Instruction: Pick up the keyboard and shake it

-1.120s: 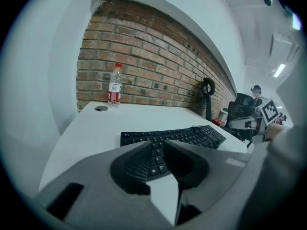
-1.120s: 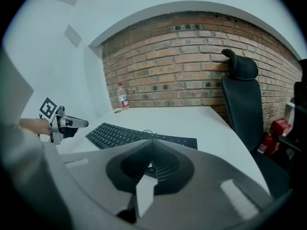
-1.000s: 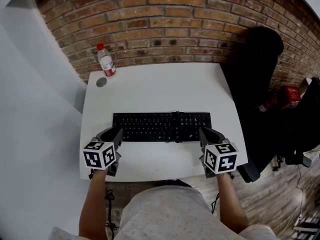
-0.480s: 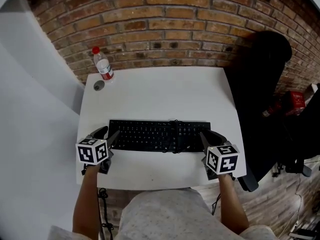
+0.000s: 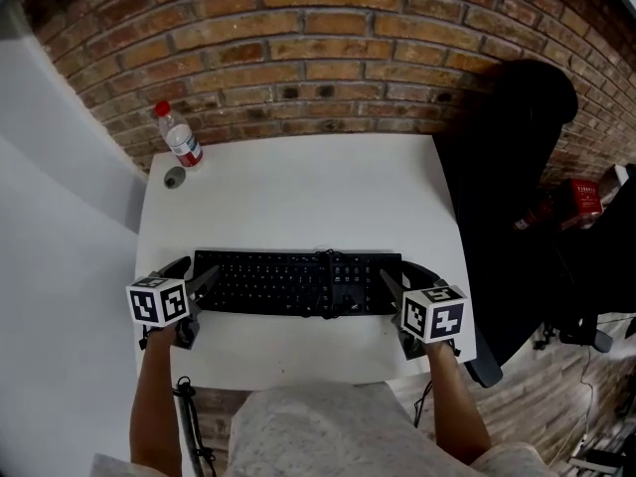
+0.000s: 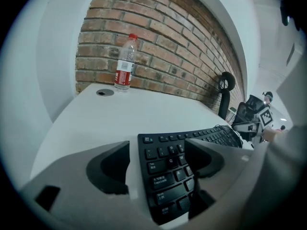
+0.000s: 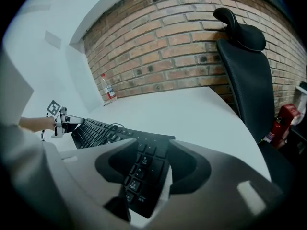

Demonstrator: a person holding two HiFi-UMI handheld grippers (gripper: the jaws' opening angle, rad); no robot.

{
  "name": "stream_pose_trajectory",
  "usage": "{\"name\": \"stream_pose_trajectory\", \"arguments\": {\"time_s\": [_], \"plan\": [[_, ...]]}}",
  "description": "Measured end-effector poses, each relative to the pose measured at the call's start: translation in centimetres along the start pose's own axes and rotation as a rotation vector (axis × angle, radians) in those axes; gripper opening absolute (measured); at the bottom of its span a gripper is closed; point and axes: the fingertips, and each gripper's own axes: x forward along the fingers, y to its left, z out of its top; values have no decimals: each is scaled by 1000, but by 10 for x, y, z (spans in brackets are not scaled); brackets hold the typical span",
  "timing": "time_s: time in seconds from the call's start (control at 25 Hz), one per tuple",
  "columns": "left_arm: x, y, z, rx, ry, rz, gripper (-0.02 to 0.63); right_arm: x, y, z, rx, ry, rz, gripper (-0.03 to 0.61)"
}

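Observation:
A black keyboard (image 5: 298,283) lies flat along the near part of the white table (image 5: 298,187). My left gripper (image 5: 194,271) is at its left end, and in the left gripper view that end (image 6: 168,171) sits between the spread jaws with a gap at the left pad. My right gripper (image 5: 405,271) is at the right end, with the number pad (image 7: 139,174) between its jaws and white table showing beside the right pad. Both sets of jaws have just been opening around the keyboard, and neither presses on it.
A water bottle (image 5: 177,137) with a red cap stands at the table's far left corner beside a round cable hole (image 5: 175,177). A black office chair (image 5: 502,167) stands right of the table, with a red extinguisher (image 5: 581,202) beyond it. A brick wall runs behind.
Both grippers' jaws have spread apart at the keyboard's two ends. The hands have sunk a little toward the table's near edge, and the keyboard rests flat on the table.

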Motion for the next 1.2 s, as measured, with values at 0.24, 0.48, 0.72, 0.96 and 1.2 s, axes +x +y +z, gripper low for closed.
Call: {"name": "stream_pose_trajectory", "arguments": {"time_s": [0.24,0.48,0.72,0.96,1.2], "plan": [[15,-7,-2,-21,53,-52,404,0,-8,3,37,10,45,238],[24,-12,-3,-32,84,-71,417,8,-19,2,42,48,59,272],[27,-12,-3,-21,113,-60,423,20,-17,-6,85,95,86,295],[30,-14,-4,-18,157,-50,407,26,-11,-5,211,127,119,311],[31,-14,-4,-30,168,-31,396,29,-12,-7,218,154,73,318]]}}
